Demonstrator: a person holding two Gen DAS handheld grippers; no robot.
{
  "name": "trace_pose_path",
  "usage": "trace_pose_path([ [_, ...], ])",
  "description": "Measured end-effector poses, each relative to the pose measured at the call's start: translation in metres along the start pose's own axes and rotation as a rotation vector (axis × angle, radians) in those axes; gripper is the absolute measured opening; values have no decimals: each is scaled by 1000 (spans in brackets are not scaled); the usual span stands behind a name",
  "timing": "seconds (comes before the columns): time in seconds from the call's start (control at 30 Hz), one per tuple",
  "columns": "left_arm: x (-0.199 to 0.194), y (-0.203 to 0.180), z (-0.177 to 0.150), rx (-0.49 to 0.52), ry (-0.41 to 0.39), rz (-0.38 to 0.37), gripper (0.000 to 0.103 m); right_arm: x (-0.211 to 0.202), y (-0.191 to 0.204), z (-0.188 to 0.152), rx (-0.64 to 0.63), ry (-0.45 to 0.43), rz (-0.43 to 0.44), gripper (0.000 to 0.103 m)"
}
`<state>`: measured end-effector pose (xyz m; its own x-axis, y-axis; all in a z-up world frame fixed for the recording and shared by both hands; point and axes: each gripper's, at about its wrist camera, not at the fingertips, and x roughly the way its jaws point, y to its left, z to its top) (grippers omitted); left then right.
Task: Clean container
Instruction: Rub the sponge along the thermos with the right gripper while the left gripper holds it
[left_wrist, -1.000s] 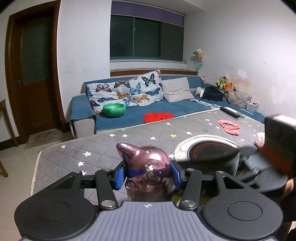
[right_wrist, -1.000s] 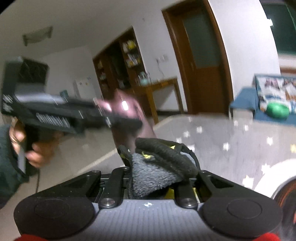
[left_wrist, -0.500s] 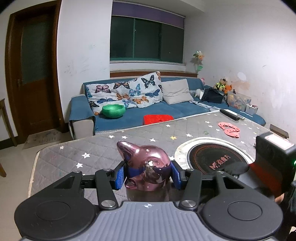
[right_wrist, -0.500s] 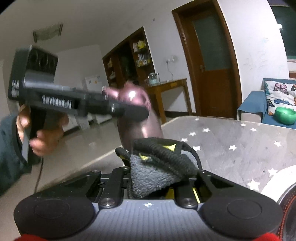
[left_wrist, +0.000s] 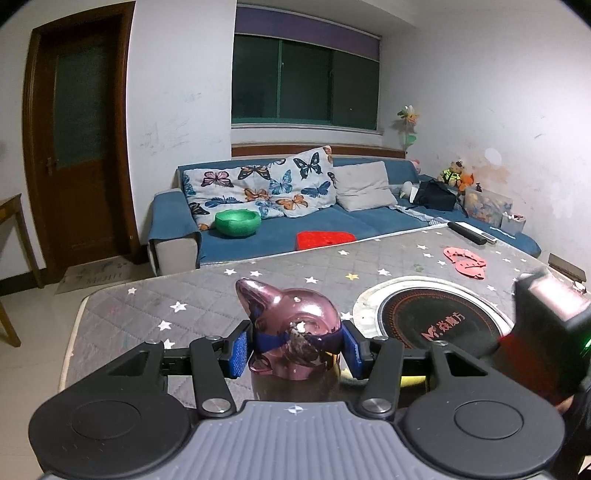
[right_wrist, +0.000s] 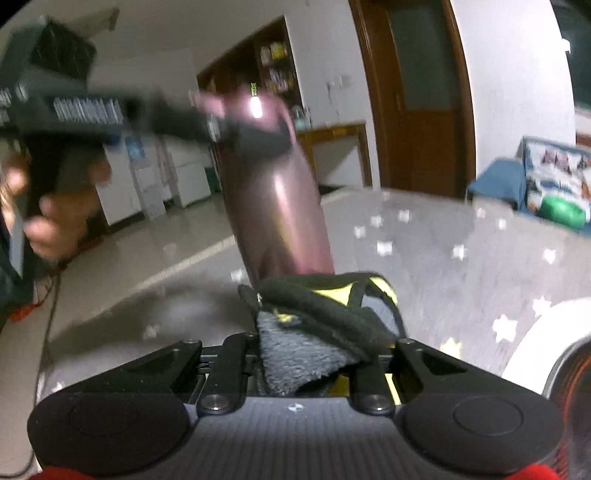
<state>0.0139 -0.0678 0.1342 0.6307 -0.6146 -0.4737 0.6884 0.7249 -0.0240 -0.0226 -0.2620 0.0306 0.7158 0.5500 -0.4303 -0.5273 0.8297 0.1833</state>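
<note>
A shiny pink bottle (left_wrist: 295, 328) with a cat-ear lid stands upright on the grey starred table cover (left_wrist: 192, 291). My left gripper (left_wrist: 293, 349) is shut on its lid, blue pads pressed to both sides. In the right wrist view the bottle's tall pink body (right_wrist: 277, 206) rises just ahead, with the left gripper (right_wrist: 236, 129) clamped near its top and a hand (right_wrist: 48, 229) holding that tool. My right gripper (right_wrist: 317, 350) is shut on a grey and black cloth with yellow trim (right_wrist: 314, 332), which sits at the foot of the bottle; contact is unclear through the blur.
A round induction cooker (left_wrist: 436, 321) is set in the table to the right of the bottle. Pink cut-outs (left_wrist: 465, 258) and a remote (left_wrist: 469, 232) lie further back. Behind stands a blue sofa (left_wrist: 332, 221) with a green bowl (left_wrist: 238, 221) and a red item (left_wrist: 325, 236).
The right gripper with the cloth has sunk from beside the lid toward the lower body of the bottle. The left gripper and the bottle have stayed in place.
</note>
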Motion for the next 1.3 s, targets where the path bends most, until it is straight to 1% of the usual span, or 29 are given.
trace_pose_path([
  [0.17,1,0,2,0,6,0,54,-29,18,31,-100,-109,-2,18],
  [0.23,1,0,2,-4,6,1,54,-34,25,38,-146,-127,-7,18],
  [0.33,3,1,3,-7,10,11,56,-30,30,35,-181,-114,-18,18],
  [0.5,6,-3,1,-26,15,23,57,-5,28,13,-152,-35,-30,18],
  [0.57,6,-5,0,-42,10,47,57,6,27,3,-141,-6,-36,18],
  [0.6,6,-7,-1,-51,8,59,57,4,29,-6,-138,5,-39,18],
  [0.73,7,-13,-4,-87,-3,109,58,14,30,-18,-109,39,-38,18],
  [0.9,8,-29,-12,-137,-41,222,60,24,29,-23,-66,51,-46,18],
  [0.93,8,-31,-14,-145,-47,246,62,24,30,-24,-59,50,-48,18],
  [0.97,9,-35,-15,-157,-53,275,62,34,21,-19,-54,50,-50,18],
  [1.1,8,-47,-18,-199,-109,370,62,27,21,-22,-43,52,-63,18],
  [1.2,7,-52,-21,-207,-130,402,60,16,25,-25,-39,47,-65,18],
  [1.27,7,-54,-21,-201,-131,401,60,13,24,-26,-40,46,-69,18],
  [1.3,5,-52,-21,-201,-128,389,60,11,24,-26,-41,45,-72,18],
])
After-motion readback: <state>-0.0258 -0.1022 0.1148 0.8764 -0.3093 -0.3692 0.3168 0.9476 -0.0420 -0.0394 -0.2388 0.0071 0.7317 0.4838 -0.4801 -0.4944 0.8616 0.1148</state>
